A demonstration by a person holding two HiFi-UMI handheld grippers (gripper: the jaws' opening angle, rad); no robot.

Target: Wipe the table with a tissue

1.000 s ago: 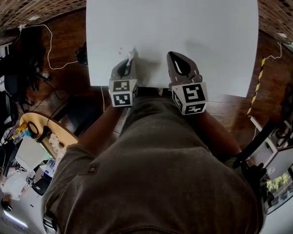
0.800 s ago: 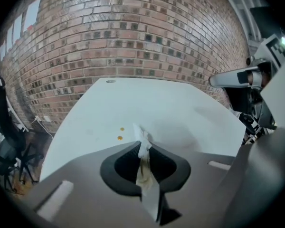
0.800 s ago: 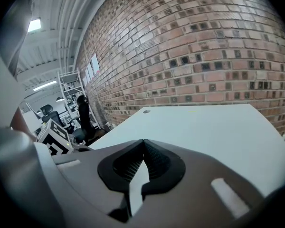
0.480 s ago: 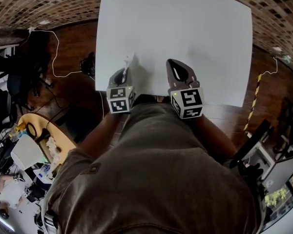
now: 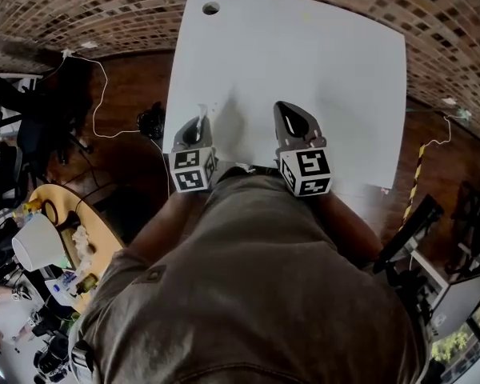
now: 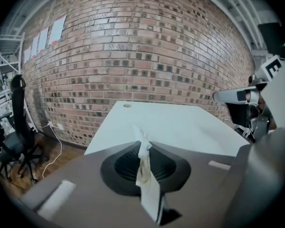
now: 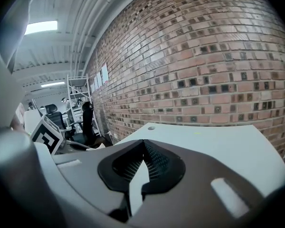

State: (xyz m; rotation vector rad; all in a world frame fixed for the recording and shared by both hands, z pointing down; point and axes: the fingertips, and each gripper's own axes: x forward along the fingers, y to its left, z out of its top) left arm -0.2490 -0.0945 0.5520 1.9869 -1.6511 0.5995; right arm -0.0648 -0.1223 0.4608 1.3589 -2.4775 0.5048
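Brick wall behind a white table, wood floor to the table's left. Left gripper is over the table's near-left corner, jaws pinched shut on a tissue; a twisted bit pokes up past the tips, rest hangs down btwn them. Right gripper is near it, also over the table's near edge, jaws together at the tips w/ nothing in them.

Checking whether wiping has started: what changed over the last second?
Little. The view pulled back, so more of the table shows, including its corner hole. The left tool stays shut on the tissue; the right tool stays shut, empty, both at the near edge.
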